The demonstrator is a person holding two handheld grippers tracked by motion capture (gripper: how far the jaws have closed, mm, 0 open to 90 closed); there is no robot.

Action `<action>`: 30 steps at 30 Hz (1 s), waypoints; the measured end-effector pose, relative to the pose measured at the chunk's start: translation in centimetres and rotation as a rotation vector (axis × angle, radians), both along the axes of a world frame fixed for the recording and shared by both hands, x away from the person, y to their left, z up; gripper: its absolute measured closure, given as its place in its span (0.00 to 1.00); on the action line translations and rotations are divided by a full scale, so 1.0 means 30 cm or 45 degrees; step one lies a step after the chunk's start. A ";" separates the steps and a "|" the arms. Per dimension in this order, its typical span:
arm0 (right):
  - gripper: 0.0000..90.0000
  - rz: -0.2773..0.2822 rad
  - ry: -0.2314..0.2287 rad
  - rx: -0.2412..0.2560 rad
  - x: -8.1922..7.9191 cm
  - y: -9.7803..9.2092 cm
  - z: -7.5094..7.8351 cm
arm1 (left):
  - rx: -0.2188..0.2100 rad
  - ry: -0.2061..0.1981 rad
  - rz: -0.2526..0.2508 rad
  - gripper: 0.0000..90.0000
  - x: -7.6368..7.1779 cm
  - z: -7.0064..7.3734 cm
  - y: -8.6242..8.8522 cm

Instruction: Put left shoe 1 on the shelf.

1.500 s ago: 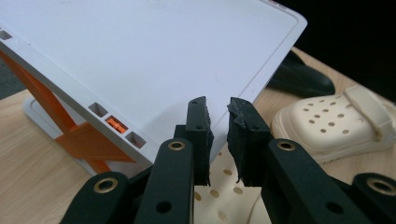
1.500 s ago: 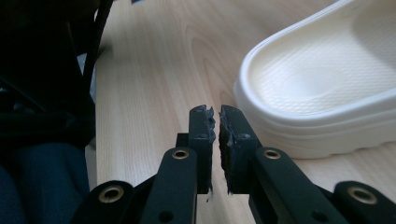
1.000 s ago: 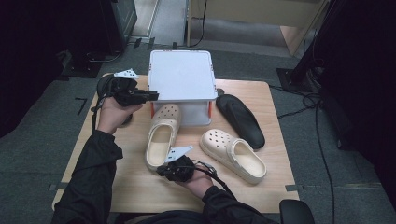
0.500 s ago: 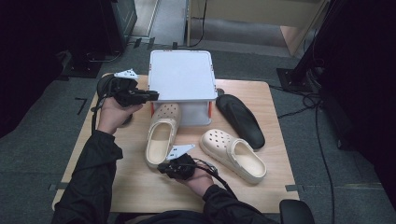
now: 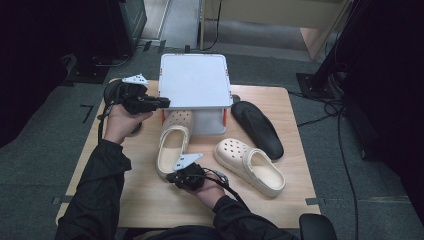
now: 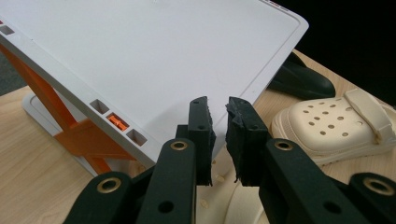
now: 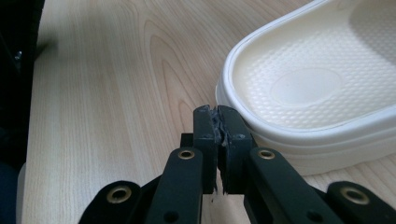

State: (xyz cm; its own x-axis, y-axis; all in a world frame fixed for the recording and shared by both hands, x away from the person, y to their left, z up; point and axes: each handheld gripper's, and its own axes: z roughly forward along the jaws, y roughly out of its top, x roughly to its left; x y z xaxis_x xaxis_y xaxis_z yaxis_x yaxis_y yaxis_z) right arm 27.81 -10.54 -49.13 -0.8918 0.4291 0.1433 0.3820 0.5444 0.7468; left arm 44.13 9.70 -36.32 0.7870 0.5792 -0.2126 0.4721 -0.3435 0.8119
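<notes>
The right tool (image 7: 219, 116), clenched on nothing, sits just beside the heel of the cream clog (image 5: 172, 142) on the surface (image 5: 150, 195). The left tool (image 6: 218, 112), slightly parted, hovers by the white lid (image 6: 154, 56).

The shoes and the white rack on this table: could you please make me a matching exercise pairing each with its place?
Things:
1. black shoe
2. cream clog with strap
3. cream clog without visible strap
4. white rack

Places:
A. toe tucked under the rack's shelf
B. far middle of the table
C. right of the rack, farthest right
D. near right, in front of the black shoe

Pairs: 1-C, 2-D, 3-A, 4-B
</notes>
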 end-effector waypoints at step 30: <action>0.97 -0.176 -0.059 0.038 0.090 -0.061 0.045 | 0.002 -0.002 0.006 0.89 0.001 -0.001 -0.001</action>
State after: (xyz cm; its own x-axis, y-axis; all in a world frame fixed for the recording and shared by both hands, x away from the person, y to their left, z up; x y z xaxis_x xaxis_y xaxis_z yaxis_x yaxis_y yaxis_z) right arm 30.52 -12.36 -47.77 -0.8304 0.5445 0.1178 0.4165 0.4663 0.7805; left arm 44.16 9.66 -36.34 0.7845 0.5833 -0.2104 0.4723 -0.3423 0.8123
